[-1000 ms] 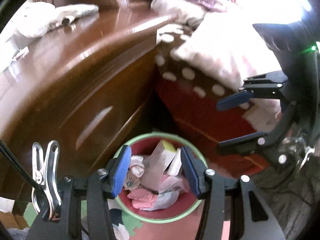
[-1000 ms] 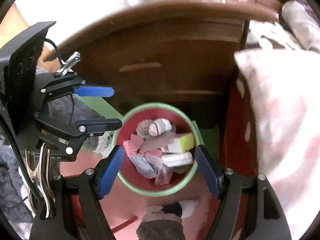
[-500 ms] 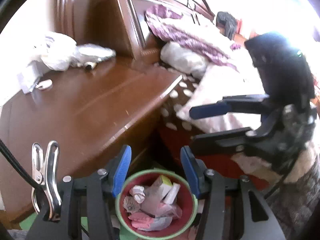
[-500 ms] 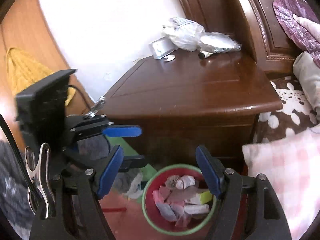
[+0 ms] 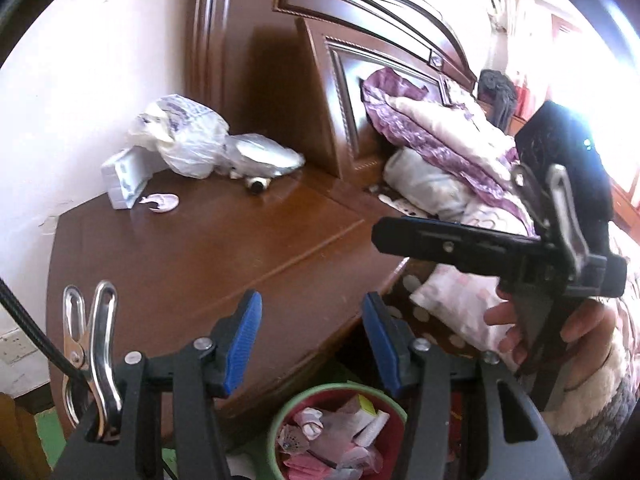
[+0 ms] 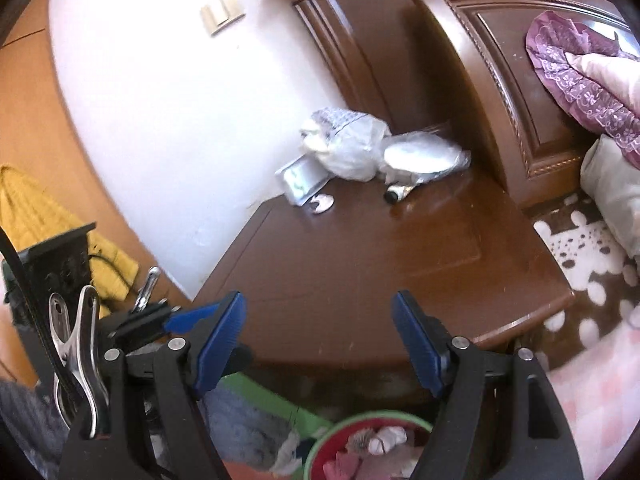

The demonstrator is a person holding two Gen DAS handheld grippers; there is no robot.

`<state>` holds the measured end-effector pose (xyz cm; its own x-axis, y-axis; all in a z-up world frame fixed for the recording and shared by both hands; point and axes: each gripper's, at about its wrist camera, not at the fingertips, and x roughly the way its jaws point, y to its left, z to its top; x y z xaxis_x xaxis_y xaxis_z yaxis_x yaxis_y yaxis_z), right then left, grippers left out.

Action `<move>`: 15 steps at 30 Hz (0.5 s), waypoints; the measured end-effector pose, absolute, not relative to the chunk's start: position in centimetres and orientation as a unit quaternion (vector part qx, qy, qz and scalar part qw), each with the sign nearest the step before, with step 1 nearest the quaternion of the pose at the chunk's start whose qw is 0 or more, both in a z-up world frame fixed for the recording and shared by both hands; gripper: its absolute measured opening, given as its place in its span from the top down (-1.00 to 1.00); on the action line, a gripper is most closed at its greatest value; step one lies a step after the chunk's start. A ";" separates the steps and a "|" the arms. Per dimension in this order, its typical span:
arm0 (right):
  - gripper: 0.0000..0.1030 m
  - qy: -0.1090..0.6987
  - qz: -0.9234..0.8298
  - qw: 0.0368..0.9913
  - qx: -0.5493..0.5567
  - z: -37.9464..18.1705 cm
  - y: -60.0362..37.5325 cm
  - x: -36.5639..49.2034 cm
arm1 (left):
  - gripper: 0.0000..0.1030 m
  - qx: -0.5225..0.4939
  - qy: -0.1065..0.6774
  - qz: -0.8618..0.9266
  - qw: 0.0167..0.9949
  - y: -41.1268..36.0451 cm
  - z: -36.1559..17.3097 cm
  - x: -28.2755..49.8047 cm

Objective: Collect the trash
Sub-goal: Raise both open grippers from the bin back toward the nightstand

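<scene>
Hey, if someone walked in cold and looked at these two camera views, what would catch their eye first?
Probably the crumpled white plastic bags heaped at the back of the glossy brown nightstand, against the wall. Next, the green-rimmed red bin on the floor below its front edge, stuffed with paper scraps. Both tongs, left and right, hang open and empty.

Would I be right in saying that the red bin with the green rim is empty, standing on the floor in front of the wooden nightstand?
Not quite: the red bin is not empty. The left wrist view shows crumpled paper and wrappers inside it. It does stand on the floor in front of the wooden nightstand.
</scene>
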<state>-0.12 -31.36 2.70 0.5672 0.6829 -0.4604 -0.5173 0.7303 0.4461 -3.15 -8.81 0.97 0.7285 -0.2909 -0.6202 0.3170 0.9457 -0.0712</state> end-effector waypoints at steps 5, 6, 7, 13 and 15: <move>-0.51 0.315 0.322 0.880 0.148 2.6 -30.8 1.2 | -0.08 0.018 0.317 -0.140 0.938 -7.3 1.5 -2.8; -0.51 0.315 0.319 0.881 0.152 2.6 -30.6 1.6 | -0.09 0.017 0.314 -0.136 0.939 -7.0 1.7 -2.7; -0.51 0.315 0.317 0.882 0.154 2.5 -30.6 1.6 | -0.09 0.015 0.310 -0.131 0.941 -6.6 1.8 -2.5; -0.51 0.310 0.303 0.893 0.122 2.3 -29.1 2.8 | -0.11 -0.007 0.299 -0.097 0.949 -3.3 2.7 -0.5; -0.51 0.308 0.303 0.895 0.114 2.3 -28.3 3.3 | -0.11 -0.012 0.297 -0.085 0.951 -2.2 2.9 0.3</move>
